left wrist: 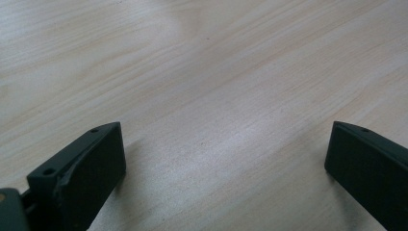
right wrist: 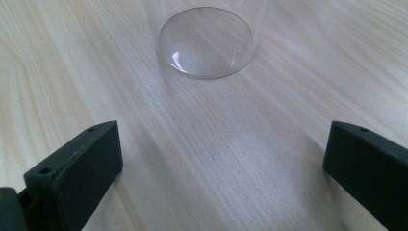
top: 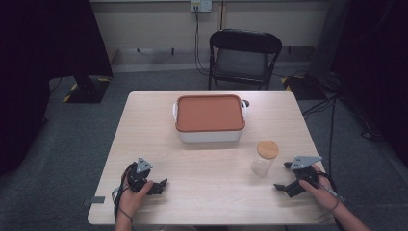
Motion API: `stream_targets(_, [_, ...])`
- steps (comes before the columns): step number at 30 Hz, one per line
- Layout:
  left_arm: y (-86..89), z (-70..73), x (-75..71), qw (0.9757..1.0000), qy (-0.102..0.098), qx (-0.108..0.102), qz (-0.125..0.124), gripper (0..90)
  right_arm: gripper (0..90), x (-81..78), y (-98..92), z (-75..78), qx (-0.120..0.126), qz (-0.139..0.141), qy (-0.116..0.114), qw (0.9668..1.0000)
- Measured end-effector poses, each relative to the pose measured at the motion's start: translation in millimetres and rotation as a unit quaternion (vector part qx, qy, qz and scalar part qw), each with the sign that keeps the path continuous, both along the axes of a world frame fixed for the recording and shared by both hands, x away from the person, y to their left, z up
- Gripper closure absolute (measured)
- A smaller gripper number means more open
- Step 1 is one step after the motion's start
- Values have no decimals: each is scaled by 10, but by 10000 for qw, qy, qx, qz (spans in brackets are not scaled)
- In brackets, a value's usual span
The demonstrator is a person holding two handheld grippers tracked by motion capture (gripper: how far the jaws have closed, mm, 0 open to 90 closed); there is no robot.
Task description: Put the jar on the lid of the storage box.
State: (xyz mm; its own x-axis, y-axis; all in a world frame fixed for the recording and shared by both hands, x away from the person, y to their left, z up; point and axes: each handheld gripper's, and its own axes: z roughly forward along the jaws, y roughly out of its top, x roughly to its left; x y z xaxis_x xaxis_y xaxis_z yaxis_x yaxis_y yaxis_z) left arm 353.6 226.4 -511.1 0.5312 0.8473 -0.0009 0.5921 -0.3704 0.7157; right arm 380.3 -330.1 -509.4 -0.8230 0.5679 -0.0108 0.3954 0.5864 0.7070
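Setting: test room or lab, not a home. Evidence: grey carpet floor (top: 72, 139); lone wooden table (top: 144, 120) in open space; black folding chair (top: 245, 57) beyond its far edge; wall socket (top: 201, 6) with trailing cables (top: 332, 110); dark curtains (top: 43, 43) at both sides

I note grey carpet floor (top: 72, 139), a black folding chair (top: 244, 57) behind the pale wooden counter (top: 144, 130), and a wall socket (top: 201, 5) above.
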Motion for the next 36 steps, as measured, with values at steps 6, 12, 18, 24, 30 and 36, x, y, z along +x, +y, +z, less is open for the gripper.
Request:
stream_targets(6, [0, 0, 0, 10000, 0, 0, -2, 1, 0, 1, 0, 0, -2, 2, 0, 10000])
stream_targets(12, [0, 0, 0, 10000, -1, 0, 1, 1, 0, -1, 0, 1, -1, -6, 0, 10000])
stream_targets(18, [0, 0, 0, 10000, -2, 1, 1, 1, 0, -1, 0, 2, 0, -6, 2, 10000])
stream_targets(24, [0, 0, -1, 10000, -2, 0, 3, 1, 0, 3, -7, 3, 28, 12, 19, 10000])
stream_targets(30, [0, 0, -1, 10000, -1, 1, 3, 2, 15, 12, -8, 23, 14, 26, 49, 10000])
stream_targets(36, [0, 0, 0, 10000, -2, -1, 2, 2, 13, 19, -8, 57, 41, 18, 49, 10000])
